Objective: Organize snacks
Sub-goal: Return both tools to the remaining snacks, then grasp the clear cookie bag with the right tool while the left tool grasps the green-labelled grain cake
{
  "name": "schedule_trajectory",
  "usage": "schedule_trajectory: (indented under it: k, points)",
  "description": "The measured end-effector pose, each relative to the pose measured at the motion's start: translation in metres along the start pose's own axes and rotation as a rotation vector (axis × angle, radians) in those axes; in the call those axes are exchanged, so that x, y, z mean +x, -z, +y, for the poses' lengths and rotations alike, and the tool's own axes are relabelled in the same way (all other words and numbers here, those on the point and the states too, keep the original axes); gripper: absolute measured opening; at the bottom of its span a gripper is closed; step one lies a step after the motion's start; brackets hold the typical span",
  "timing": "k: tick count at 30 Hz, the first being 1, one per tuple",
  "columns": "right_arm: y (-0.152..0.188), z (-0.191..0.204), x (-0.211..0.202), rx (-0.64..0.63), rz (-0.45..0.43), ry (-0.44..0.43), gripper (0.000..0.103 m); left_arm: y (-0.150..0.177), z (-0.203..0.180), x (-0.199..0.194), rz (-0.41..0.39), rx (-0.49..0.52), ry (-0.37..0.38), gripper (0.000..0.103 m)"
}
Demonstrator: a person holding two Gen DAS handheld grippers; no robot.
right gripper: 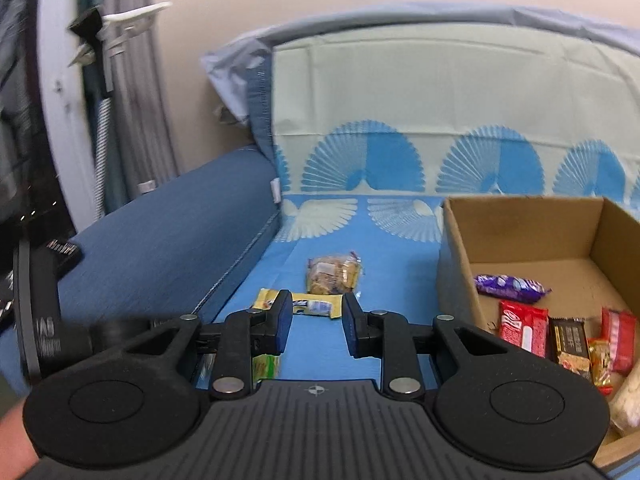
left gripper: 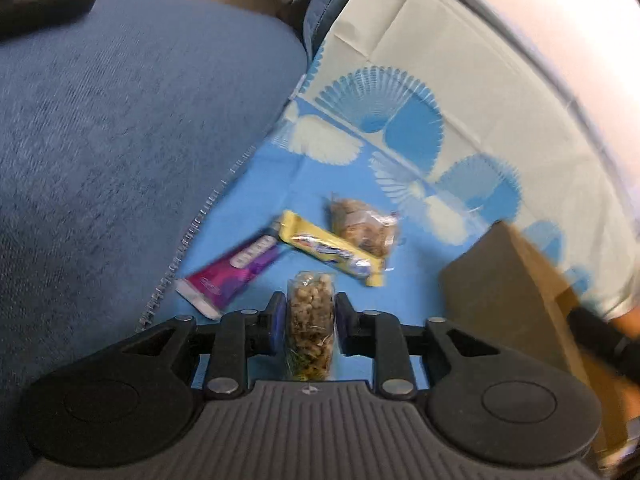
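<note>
The left gripper [left gripper: 309, 316] has its blue-padded black jaws clamped on a clear, crinkly packet of nuts [left gripper: 311, 326], a tall narrow pouch of pale, knobbly pieces, lifted over the smooth blue mat [left gripper: 340, 168] printed with cream fan shapes. On the mat beyond it lie a glossy purple wrapper [left gripper: 232, 276], a long yellow bar [left gripper: 332, 254] and a lumpy transparent bag of brown pieces [left gripper: 364, 226], close together beside the coarse-woven blue cushion [left gripper: 132, 140]. The right gripper [right gripper: 316, 322] stands parted with nothing between its flat blue pads. To its right sits an open cardboard box [right gripper: 524, 224] with matte corrugated walls, holding a purple bar [right gripper: 510, 286], red foil packs [right gripper: 524, 330] and a dark brown bar [right gripper: 570, 344]
</note>
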State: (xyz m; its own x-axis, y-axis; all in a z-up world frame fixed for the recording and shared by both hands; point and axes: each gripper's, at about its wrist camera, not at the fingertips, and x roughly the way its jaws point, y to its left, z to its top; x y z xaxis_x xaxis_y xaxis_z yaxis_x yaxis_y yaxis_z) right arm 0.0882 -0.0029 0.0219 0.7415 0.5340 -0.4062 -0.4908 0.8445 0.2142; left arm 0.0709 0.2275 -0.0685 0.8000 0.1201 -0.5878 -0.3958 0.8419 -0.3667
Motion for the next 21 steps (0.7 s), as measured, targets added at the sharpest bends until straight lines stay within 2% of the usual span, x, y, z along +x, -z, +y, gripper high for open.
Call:
schedule_trajectory:
  k: [1,3,5,6,8,10,15,21]
  points:
    - [-0.003,-0.002,0.002,0.016,0.007,0.006,0.032,0.003,-0.008,0.001,-0.003,0.035,-0.04,0.047]
    - [-0.013,-0.008,0.01,0.054,0.028,0.017,0.041,0.007,-0.023,0.005,-0.011,0.116,-0.113,0.062]
    - [-0.023,-0.011,0.021,0.068,0.052,0.027,0.055,0.011,-0.031,0.009,-0.011,0.177,-0.152,0.074]
    - [-0.028,-0.012,0.027,0.073,0.059,0.027,0.057,0.013,-0.034,0.011,-0.013,0.2,-0.167,0.081]
    - [-0.039,-0.014,0.041,0.076,0.077,0.027,0.063,0.014,-0.037,0.016,-0.009,0.22,-0.199,0.085]
    - [-0.051,-0.017,0.061,0.086,0.109,0.019,0.071,0.015,-0.026,0.018,-0.001,0.194,-0.22,0.086]
    - [-0.071,-0.015,0.125,0.065,0.253,-0.003,0.091,0.015,-0.02,0.032,0.07,0.153,-0.187,0.092]
    - [-0.067,-0.001,0.218,-0.035,0.393,0.024,0.095,0.018,-0.022,0.039,0.089,0.158,-0.189,0.092]
